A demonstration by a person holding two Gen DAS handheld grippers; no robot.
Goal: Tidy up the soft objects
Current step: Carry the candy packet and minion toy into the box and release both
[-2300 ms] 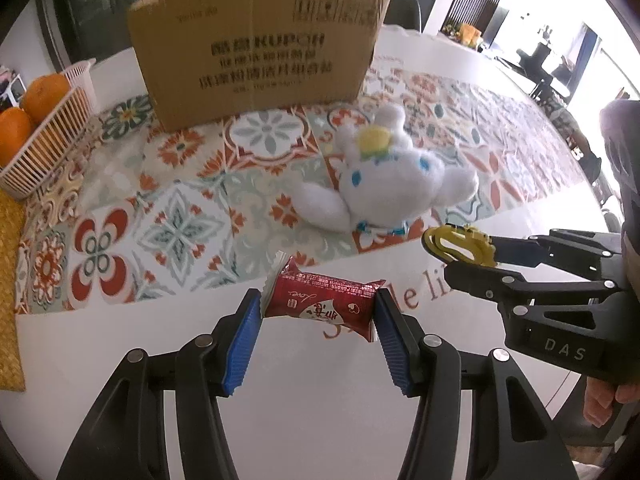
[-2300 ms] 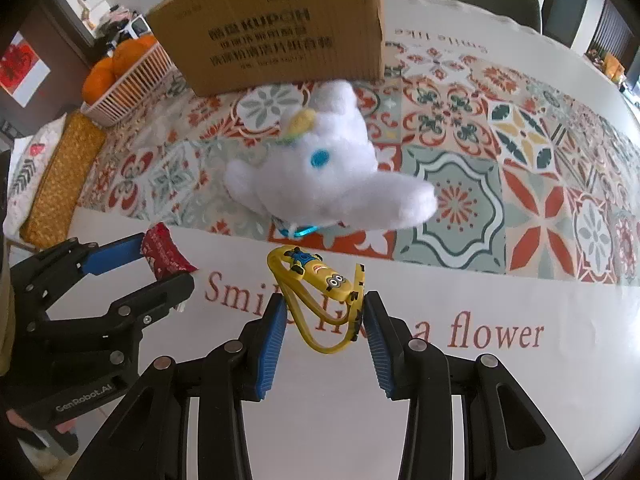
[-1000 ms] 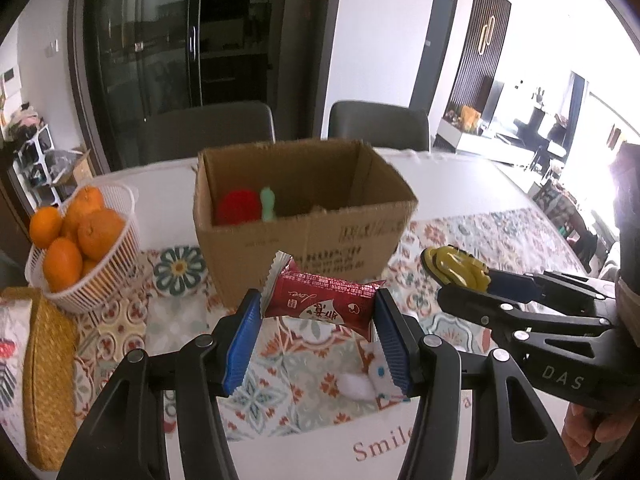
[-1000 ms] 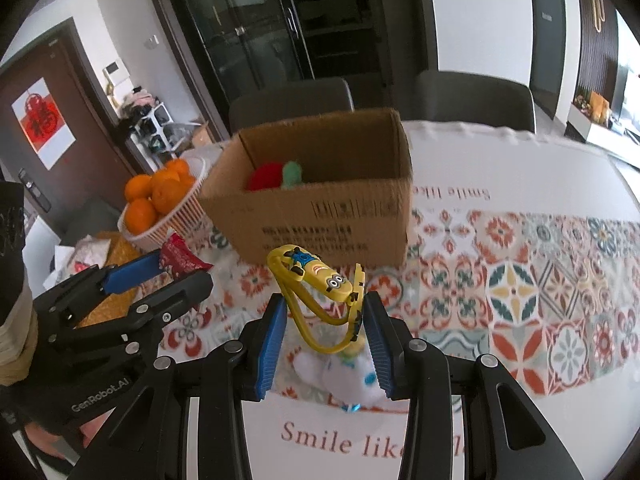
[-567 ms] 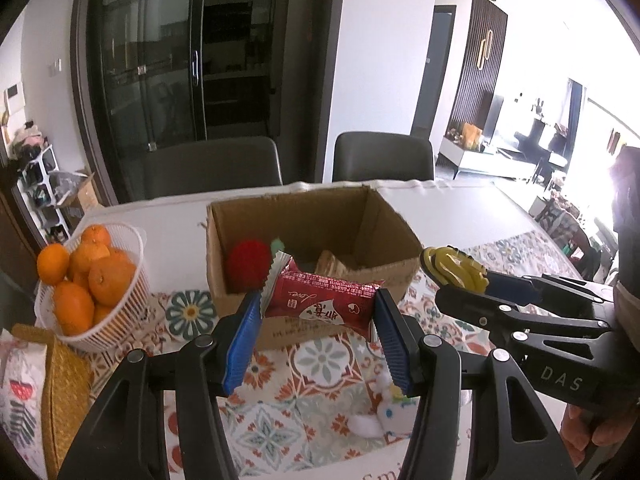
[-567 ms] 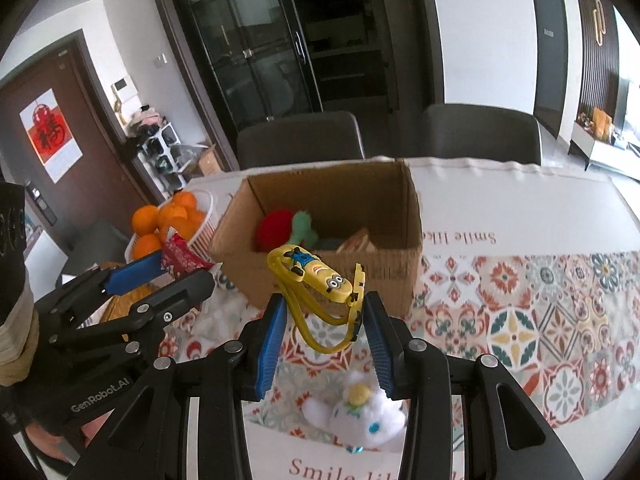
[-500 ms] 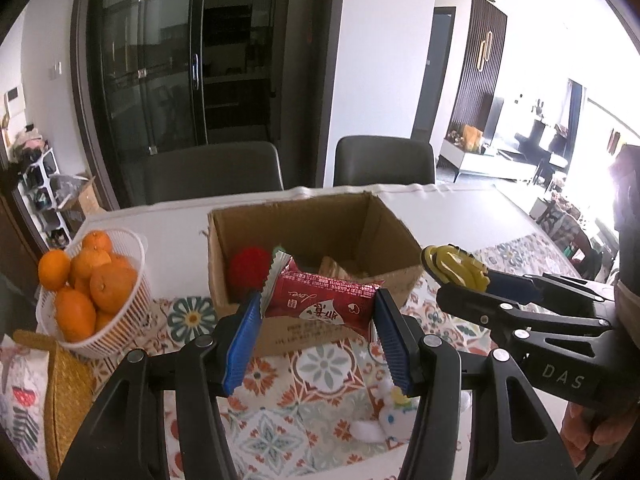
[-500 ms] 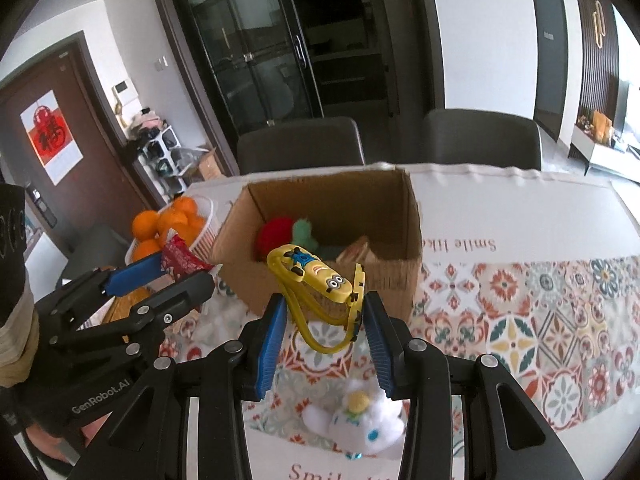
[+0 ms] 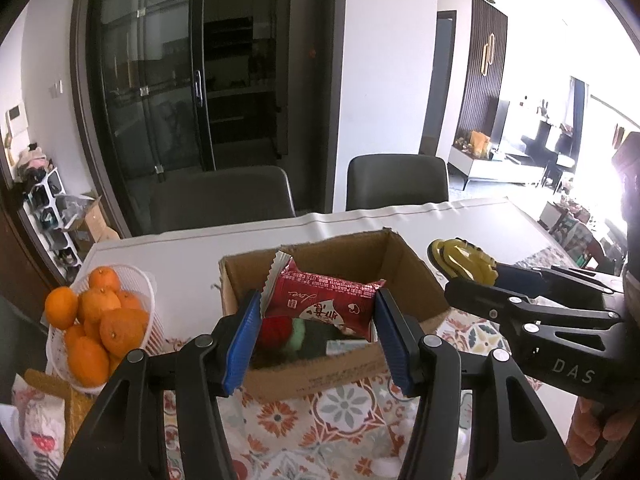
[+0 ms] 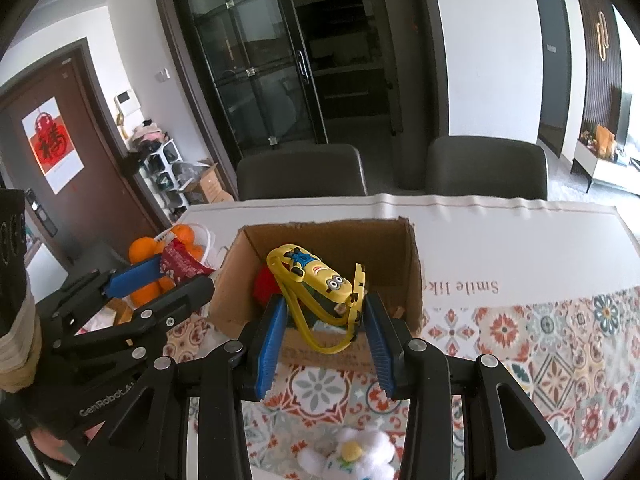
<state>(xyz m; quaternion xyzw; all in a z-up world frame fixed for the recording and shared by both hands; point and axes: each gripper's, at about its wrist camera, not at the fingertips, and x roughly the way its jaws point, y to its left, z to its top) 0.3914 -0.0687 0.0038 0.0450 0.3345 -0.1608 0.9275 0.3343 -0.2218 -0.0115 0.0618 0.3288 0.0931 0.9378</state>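
Pinching a crinkly red snack packet, the left gripper hangs above an open cardboard box; the right gripper clamps a rubbery yellow pouch.

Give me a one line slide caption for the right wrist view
Right hand-held gripper carries a yellow Minion toy toward the open cardboard box.

Red snack packet, held level above the open cardboard box; yellow Minion toy, tilted, likewise above it. White plush lies on the table nearer its front edge.
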